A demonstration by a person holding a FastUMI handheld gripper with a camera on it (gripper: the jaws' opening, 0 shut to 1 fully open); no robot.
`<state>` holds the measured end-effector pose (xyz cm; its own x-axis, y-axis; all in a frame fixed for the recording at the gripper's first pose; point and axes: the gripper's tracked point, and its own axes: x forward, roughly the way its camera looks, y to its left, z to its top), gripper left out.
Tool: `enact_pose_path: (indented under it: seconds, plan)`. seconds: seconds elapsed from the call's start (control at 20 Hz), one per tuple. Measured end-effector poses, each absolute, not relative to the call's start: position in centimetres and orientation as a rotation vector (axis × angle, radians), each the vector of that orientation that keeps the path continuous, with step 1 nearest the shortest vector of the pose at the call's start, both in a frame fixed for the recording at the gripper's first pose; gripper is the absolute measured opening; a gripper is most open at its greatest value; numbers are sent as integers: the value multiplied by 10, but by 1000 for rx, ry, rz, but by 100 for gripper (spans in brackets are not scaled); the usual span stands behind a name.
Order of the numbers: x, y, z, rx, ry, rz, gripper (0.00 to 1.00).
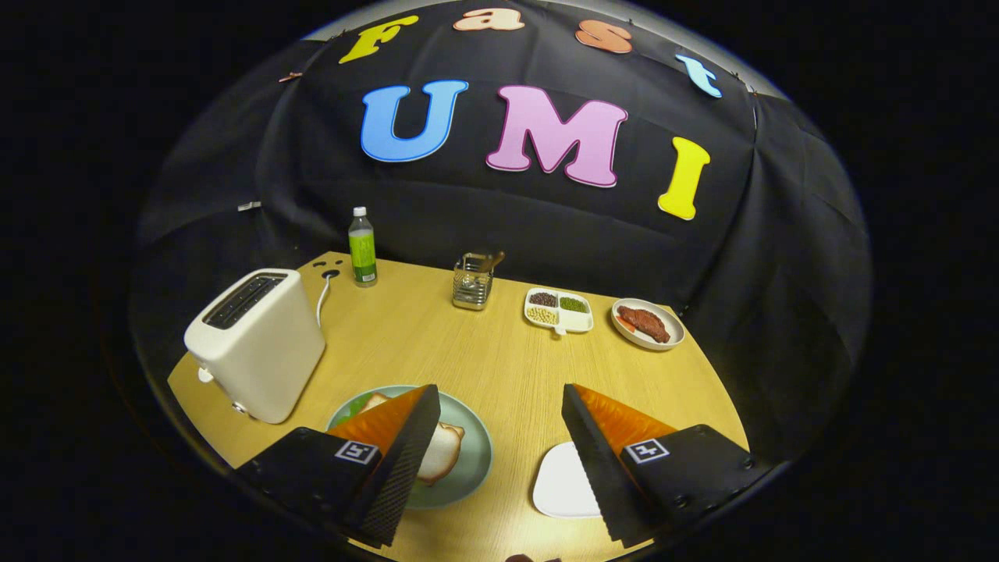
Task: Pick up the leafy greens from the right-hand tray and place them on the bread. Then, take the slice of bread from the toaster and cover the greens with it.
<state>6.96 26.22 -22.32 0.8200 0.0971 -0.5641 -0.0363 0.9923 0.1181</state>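
The tool (499, 460) is held above the near edge of the bench (484, 367) with its two fingers spread wide and nothing between them. At about ten o'clock from the tool lies a pale green plate (467, 460), partly covered by the left finger; a slice of bread (441, 454) is seen on it, with a bit of leafy greens (357, 406) showing green at the plate's far side, beside the bread. At about four o'clock, under the right finger, a white tray (563, 485) is seen, its visible part bare. From this the greens are judged to be placed already, and the step in hand is taken to be the second one. The toaster (257, 342) stands at about ten o'clock, beyond the plate; its slots are seen dark, and whether a slice sits inside cannot be told. For the next move, the open tool would need to be carried over the toaster's top and lowered along a slot, so that a slice can be pinched by its upper edge.
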Motion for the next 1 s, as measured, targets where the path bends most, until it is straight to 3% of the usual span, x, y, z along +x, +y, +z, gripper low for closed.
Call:
enact_pose_path:
  seconds: [0.55, 1.0]
  plan:
    - [80, 230, -104, 22, 356, 203, 99]
    - [64, 198, -42, 38, 273, 250, 98]
